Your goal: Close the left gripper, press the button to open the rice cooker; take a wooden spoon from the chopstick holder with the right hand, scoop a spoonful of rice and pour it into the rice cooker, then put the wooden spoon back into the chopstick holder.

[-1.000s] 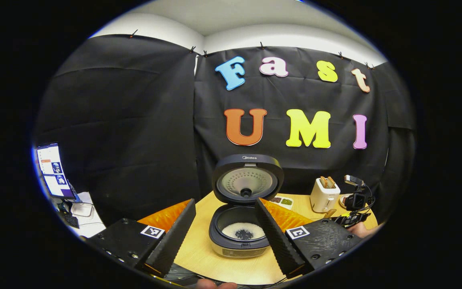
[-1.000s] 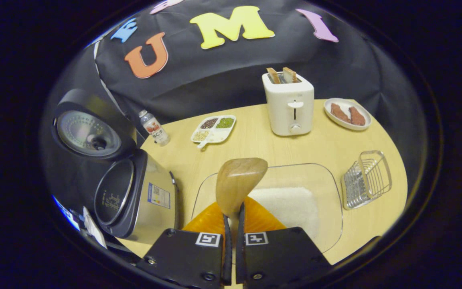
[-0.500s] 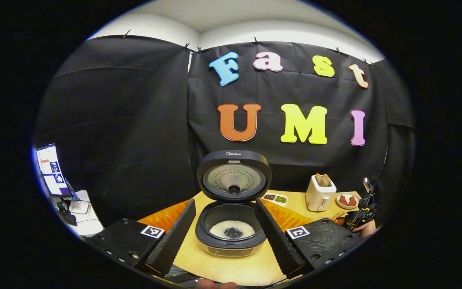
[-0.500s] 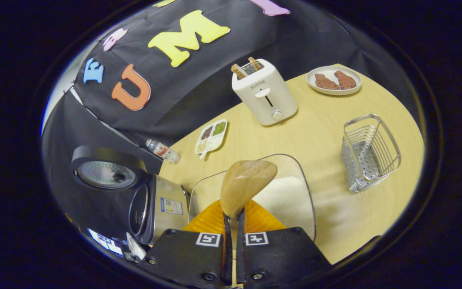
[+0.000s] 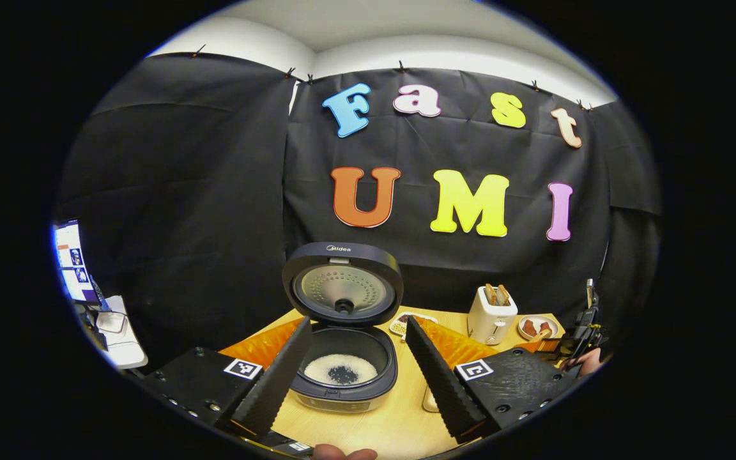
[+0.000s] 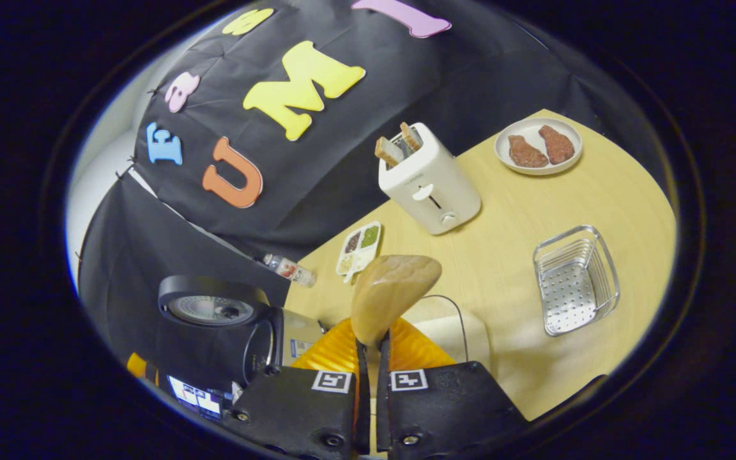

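The rice cooker (image 5: pixel 342 377) stands open, lid (image 5: pixel 342 284) upright, with white rice and a dark patch in its pot. My left gripper (image 5: pixel 358 324) hangs open in front of it, fingers either side of the pot and holding nothing. My right gripper (image 6: pixel 368 348) is shut on the handle of the wooden spoon (image 6: pixel 393 291), whose bowl sticks up above the glass dish of rice (image 6: pixel 451 329). No rice is visible on the spoon. The wire chopstick holder (image 6: pixel 572 278) sits right of the dish. The cooker (image 6: pixel 227 319) lies to the spoon's lower left.
On the round wooden table (image 6: pixel 521 211) stand a white toaster (image 6: pixel 429 182) with bread slices, a plate of meat (image 6: pixel 537 145), a divided grain tray (image 6: pixel 358 246) and a small bottle (image 6: pixel 290 269). A screen (image 5: pixel 71 262) sits off the table's left.
My right gripper has risen and tilted with the spoon, so the rice dish has dropped lower and the holder has shifted in view. The left gripper has drifted, and the cooker now sits further left.
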`<state>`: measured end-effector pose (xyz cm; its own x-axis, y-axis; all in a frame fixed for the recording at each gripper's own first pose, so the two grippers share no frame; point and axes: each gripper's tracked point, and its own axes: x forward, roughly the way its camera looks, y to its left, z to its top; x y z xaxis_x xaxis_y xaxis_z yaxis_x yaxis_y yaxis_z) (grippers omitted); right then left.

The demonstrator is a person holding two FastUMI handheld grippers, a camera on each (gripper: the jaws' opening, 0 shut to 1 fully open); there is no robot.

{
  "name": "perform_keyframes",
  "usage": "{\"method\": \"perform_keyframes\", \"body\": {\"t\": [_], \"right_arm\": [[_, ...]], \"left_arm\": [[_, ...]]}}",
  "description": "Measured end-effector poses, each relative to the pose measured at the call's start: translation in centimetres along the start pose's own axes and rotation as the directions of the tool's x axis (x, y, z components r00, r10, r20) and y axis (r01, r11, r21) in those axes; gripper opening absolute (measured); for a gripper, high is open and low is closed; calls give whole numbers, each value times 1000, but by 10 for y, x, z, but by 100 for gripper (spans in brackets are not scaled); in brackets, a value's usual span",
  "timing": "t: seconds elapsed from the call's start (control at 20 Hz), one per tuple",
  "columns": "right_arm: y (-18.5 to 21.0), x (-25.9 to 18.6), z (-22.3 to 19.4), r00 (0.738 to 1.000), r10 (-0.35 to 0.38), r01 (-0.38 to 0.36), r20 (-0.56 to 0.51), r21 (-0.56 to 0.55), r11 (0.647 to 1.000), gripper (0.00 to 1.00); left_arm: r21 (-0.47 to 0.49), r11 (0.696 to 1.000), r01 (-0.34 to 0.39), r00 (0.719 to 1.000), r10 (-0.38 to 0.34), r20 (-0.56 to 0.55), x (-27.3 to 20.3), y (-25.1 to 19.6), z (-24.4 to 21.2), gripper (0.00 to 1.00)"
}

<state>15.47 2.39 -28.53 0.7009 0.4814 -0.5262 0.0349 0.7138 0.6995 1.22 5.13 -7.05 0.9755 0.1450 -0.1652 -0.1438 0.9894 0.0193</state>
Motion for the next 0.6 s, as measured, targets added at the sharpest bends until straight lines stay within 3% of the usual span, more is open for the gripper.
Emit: {"method": "perform_keyframes", "body": {"t": [0.25, 0.6], "right_arm": [[46, -9, 14, 994, 107, -108, 11, 24, 994, 9], [180, 10, 10, 967, 253, -254, -28, -69, 965, 9]], "left_arm": [[16, 997, -71, 997, 71, 4, -8, 26, -3, 95], [8, 993, -115, 993, 115, -26, -37, 60, -26, 95]]}}
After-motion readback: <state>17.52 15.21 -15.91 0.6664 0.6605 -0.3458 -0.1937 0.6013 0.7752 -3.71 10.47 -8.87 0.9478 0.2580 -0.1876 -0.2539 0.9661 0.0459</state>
